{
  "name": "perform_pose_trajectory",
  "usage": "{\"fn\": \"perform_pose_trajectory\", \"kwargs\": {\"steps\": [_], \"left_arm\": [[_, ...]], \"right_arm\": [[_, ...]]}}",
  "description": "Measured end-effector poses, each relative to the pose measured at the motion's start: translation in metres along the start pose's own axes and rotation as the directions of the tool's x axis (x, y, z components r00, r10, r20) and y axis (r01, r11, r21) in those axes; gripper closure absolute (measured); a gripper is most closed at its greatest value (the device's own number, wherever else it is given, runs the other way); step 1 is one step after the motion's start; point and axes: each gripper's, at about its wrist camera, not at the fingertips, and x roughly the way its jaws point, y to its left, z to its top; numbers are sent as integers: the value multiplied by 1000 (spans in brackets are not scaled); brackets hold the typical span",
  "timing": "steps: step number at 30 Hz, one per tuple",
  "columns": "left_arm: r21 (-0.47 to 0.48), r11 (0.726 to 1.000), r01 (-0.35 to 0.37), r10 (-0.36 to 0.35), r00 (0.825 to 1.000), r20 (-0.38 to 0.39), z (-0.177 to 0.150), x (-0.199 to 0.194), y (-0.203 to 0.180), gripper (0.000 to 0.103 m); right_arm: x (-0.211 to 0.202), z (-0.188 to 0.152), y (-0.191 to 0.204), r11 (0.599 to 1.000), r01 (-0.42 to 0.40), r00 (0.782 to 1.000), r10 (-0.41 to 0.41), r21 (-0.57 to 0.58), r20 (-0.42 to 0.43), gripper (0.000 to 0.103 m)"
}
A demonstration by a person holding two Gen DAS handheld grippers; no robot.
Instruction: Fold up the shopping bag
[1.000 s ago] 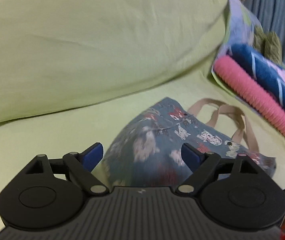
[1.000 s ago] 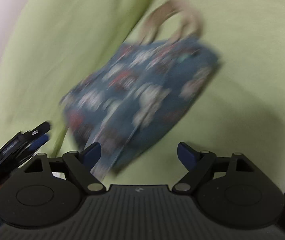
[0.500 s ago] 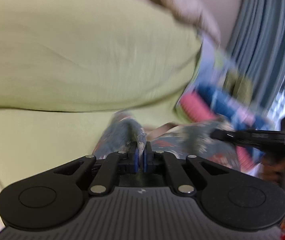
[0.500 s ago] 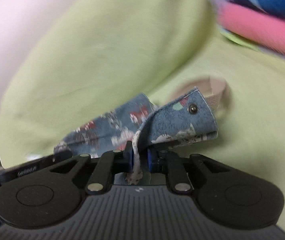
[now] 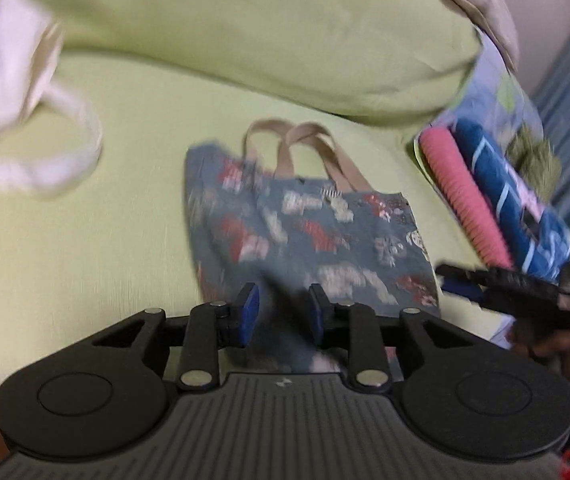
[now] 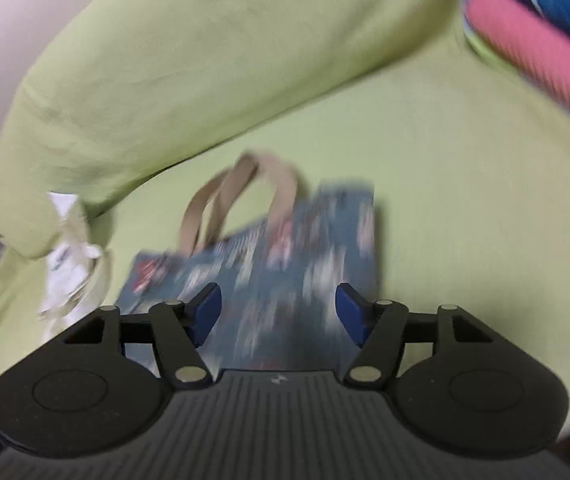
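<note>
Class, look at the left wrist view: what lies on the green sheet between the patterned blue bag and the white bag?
Nothing: between the patterned blue bag and the white bag only bare green sheet shows in the left wrist view.

Shopping bag (image 6: 285, 252) print motion-blurred

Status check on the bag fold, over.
Left gripper and right gripper both opening, pads off the cloth. Blue patterned shopping bag lies on green sheet, handles out. White bag alongside, apart.
</note>
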Motion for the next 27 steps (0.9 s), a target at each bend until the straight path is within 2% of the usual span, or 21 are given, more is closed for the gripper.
{"fn": "perform_pose_trajectory", "kwargs": {"steps": [1, 3, 6, 9, 11, 12, 13, 14, 15, 16, 19, 21, 23, 25, 27], "left_arm": [[25, 1000, -9, 9, 1000, -3, 12, 5, -4, 55], [61, 998, -32, 32, 999, -7, 36, 17, -11, 53], [152, 986, -68, 79, 995, -68, 68, 55, -27, 44], [259, 959, -116, 155, 978, -137, 88, 99, -43, 44], [316, 937, -151, 216, 959, -183, 89, 128, -45, 46], [337, 926, -171, 249, 947, -203, 88, 142, -45, 53], [355, 917, -181, 270, 938, -219, 85, 154, -43, 75], [364, 911, -196, 292, 928, -231, 82, 164, -40, 93], [361, 910, -203, 301, 923, -241, 79, 172, -37, 102], [351, 915, -199, 295, 924, -244, 75, 176, -34, 102], [310, 934, -177, 246, 948, -200, 69, 170, -24, 103], [233, 963, -135, 173, 974, -149, 70, 153, -12, 103], [140, 987, -75, 83, 995, -56, 71, 124, 2, 103], [73, 997, -35, 32, 999, 33, 69, 98, 12, 103], [54, 997, -47, 42, 994, 99, 64, 77, 18, 103]], "right_arm": [[-2, -10, -3, 1000, -4, 1000, 4, 21, 1, 43], [0, -17, -20, 999, 6, 1000, -6, 51, 4, 42], [3, -18, -35, 998, 29, 999, -30, 60, 13, 42], [9, -5, -43, 999, 38, 999, -39, 24, 36, 34], [10, 7, -47, 998, 59, 997, -59, -7, 41, 34], [6, 13, -52, 998, 67, 997, -66, -18, 44, 34], [3, 17, -59, 998, 68, 997, -67, -20, 46, 34], [3, 19, -63, 998, 63, 997, -62, -19, 47, 34], [4, 21, -67, 998, 62, 997, -61, -15, 48, 34], [5, 22, -70, 998, 62, 997, -61, -10, 49, 34], [8, 29, -80, 997, 71, 996, -71, -9, 47, 34], [14, 34, -83, 997, 74, 996, -73, -18, 43, 34], [21, 39, -83, 997, 70, 997, -69, -35, 41, 34], [27, 45, -79, 996, 66, 997, -63, -65, 44, 35], [30, 52, -72, 993, 52, 997, -46, -106, 54, 35]]}}
